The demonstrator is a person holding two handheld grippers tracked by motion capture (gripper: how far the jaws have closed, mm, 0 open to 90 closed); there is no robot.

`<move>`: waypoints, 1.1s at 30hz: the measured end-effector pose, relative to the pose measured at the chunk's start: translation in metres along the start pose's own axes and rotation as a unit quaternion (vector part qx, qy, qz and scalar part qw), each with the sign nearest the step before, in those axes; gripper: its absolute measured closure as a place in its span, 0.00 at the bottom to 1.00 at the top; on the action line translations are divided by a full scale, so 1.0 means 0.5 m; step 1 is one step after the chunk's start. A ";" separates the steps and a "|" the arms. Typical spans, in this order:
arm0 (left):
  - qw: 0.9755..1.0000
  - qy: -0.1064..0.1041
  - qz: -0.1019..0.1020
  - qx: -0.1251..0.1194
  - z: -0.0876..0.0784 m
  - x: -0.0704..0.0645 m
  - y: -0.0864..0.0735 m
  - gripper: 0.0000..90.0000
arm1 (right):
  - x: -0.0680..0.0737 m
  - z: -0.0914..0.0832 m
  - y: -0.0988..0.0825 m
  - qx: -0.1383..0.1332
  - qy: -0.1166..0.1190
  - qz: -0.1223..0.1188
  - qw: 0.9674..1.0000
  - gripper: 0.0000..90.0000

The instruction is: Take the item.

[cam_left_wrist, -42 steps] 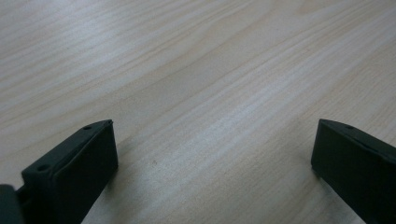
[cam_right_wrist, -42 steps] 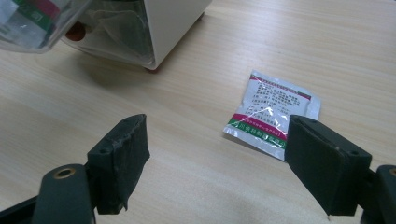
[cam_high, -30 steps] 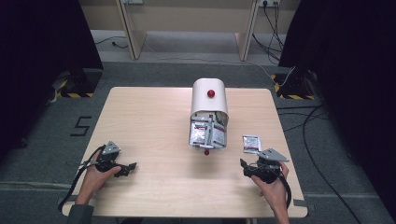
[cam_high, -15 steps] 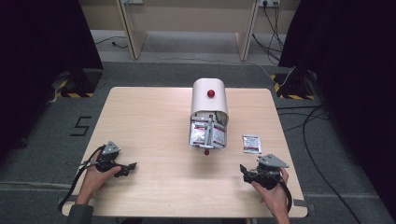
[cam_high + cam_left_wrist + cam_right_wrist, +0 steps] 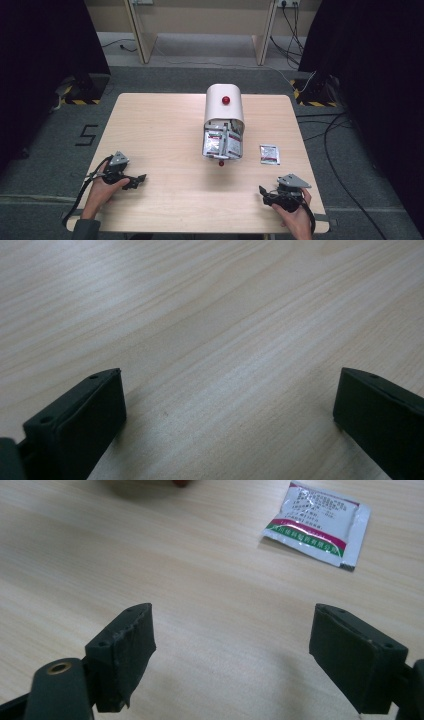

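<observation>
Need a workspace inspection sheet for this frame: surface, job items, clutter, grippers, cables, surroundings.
Surface: light wooden table, bare grain under both grippers.
Job's things: white dome-topped container with a red knob, open front packed with sachets; one white sachet with green and magenta stripes lying flat, apart, on its right.
Clutter: nothing seen.
Grippers: left gripper open, empty; right gripper open, empty, facing the sachet.
Cables: black cables on the floor, right.
Surroundings: grey carpet, black curtains, hazard-striped bases.

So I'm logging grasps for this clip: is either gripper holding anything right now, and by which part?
Nothing is held. The left gripper and the right gripper both stand open over bare table; the loose packet lies untouched ahead of the right one.
</observation>
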State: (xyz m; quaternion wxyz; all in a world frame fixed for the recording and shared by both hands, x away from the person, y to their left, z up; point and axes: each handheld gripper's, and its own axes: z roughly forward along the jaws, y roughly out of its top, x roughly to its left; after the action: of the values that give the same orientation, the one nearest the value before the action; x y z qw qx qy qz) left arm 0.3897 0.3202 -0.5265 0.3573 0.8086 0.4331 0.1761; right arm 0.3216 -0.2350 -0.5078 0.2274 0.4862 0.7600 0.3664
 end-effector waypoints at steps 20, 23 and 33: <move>1.000 0.000 0.000 0.000 0.000 0.000 0.000 0.00 | 0.015 -0.013 -0.042 0.027 -0.022 0.004 0.999 0.17; 1.000 0.000 0.000 0.000 0.000 0.000 0.000 0.00 | 0.019 -0.016 -0.050 0.017 -0.021 0.004 1.000 0.17; 1.000 0.000 0.000 0.000 0.000 0.000 0.000 0.00 | 0.032 -0.030 -0.070 0.000 -0.013 -0.004 1.000 0.16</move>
State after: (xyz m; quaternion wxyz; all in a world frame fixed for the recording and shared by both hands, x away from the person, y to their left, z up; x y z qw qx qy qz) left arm 0.3897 0.3202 -0.5265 0.3573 0.8086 0.4330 0.1762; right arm 0.2841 -0.2344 -0.5253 0.2388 0.4879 0.7590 0.3590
